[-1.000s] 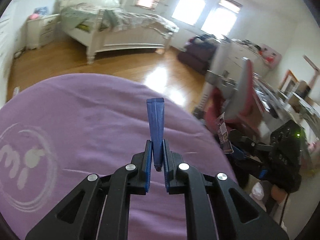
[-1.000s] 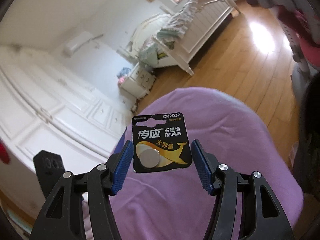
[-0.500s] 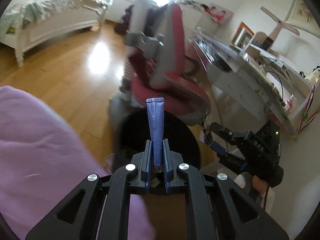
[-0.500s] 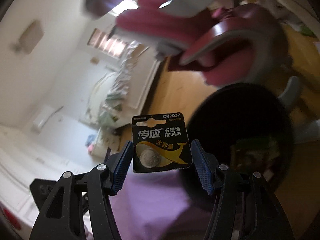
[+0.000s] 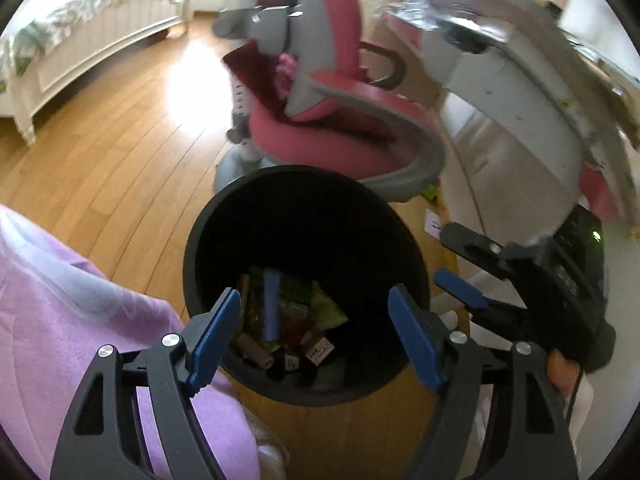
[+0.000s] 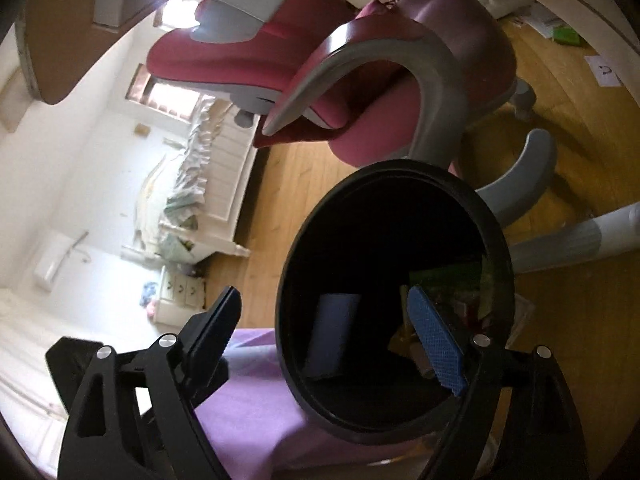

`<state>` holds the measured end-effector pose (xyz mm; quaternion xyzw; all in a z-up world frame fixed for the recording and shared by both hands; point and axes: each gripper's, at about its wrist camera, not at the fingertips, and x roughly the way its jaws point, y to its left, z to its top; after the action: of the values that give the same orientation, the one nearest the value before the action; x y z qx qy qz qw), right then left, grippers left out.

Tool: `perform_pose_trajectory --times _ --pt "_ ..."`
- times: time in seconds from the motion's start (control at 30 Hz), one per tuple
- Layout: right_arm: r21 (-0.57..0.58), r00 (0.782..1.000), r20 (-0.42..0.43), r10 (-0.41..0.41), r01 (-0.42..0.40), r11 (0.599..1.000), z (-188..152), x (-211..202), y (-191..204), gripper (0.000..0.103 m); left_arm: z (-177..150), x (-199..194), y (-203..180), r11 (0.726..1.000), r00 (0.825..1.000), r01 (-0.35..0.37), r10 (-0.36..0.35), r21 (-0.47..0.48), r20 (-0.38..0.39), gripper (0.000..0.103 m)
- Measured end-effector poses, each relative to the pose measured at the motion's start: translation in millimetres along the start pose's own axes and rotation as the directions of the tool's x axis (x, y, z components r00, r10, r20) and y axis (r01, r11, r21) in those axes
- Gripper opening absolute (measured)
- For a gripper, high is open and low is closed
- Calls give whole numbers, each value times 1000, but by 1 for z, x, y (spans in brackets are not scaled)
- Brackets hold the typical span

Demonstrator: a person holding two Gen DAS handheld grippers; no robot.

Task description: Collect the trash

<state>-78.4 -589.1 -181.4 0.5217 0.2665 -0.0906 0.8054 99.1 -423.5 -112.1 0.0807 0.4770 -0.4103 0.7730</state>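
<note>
Both tools hang over a black trash bin that stands on the wooden floor beside a pink and grey chair. The left hand-held gripper has just been opening; its blue pads stand wide apart with nothing between them. Below them, inside the bin, a narrow blue strip lies on a heap of wrappers, free of the pads. The right hand-held gripper has also just been opening, and its jaws are spread wide and hold nothing. In the right wrist view a dark flat card shows inside the bin's mouth, clear of both pads; whether it is resting or dropping I cannot tell. A purple cloth lies just beside the bin. The right tool shows at the right edge of the left wrist view, near the bin's rim. A white bed stands well apart across the floor
</note>
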Motion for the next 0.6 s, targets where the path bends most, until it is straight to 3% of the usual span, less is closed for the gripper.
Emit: perform_pose_trajectory --times 0.07,0.17,0.33,0.47,0.57,0.6 --pt "4 1000 7 12 -12 1000 -3 -2 2 84 -5 -15 -2 1000 1000 0 -1 24 25 78" --pt "-30 999 -4 48 -48 998 -5 1 18 84 -10 -47 0 999 993 1 -6 37 119 93" --pt "-150 992 -45 119 -124 981 -31 1 74 84 -33 -114 12 999 960 -52 49 5 276 97" --pt "-253 983 -107 150 -173 952 -60 4 125 84 -61 -160 33 985 917 -162 174 -63 360 97" --pt "-338 973 -167 157 -206 918 -89 11 164 84 -92 -200 63 946 857 -274 322 -172 402 98" --pt "-365 970 -188 158 -218 905 -101 14 177 84 -99 -209 74 936 847 -289 349 -203 400 98"
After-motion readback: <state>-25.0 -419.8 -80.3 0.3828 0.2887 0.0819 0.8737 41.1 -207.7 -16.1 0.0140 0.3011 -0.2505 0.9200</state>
